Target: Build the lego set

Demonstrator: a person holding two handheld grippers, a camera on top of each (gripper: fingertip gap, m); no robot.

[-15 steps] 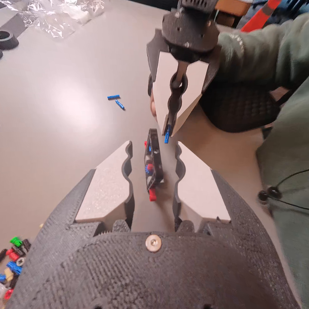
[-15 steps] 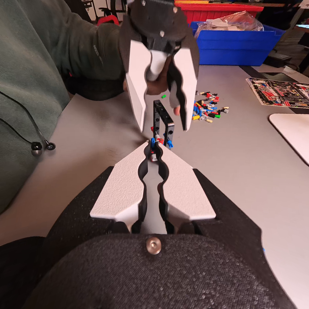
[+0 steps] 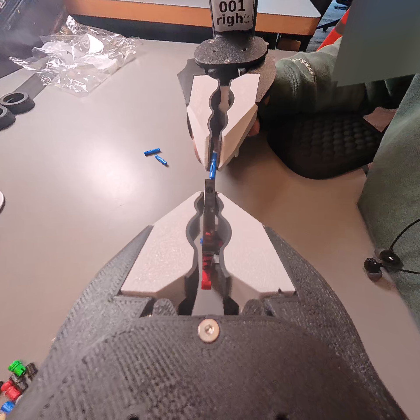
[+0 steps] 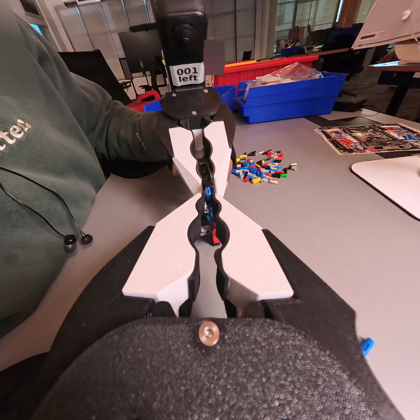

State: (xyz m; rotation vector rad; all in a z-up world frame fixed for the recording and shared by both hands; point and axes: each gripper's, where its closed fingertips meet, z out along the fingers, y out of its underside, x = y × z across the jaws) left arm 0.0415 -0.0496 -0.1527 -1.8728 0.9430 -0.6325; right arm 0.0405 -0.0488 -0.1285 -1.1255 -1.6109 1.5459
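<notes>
The step in hand looks like seating a pin into the partly built frame: at the centre of the left wrist view the left tongs (image 3: 209, 195) are clamped on the black frame assembly (image 3: 209, 204), which stands on edge between their tips with red parts (image 3: 207, 270) showing low in the gap, while just above it in the frame the right tongs (image 3: 212, 167) pinch a blue pin (image 3: 212, 169) whose free end touches or all but touches the frame's upper end, near a round hole there. In the right wrist view the same meeting sits mid-frame, with the right tongs (image 4: 208, 195) closed on the blue pin (image 4: 208, 191) right against the frame held by the left tongs (image 4: 209, 188); whether the pin has entered a hole cannot be told. The next move likely calls for lining the pin's axis with the hole and pushing straight, the left grip holding firm against the push. Two spare blue pins (image 3: 156, 155) lie on the desk (image 3: 91, 204) left of centre, and a heap of loose pieces (image 4: 261, 169) sits right of centre in the right wrist view
</notes>
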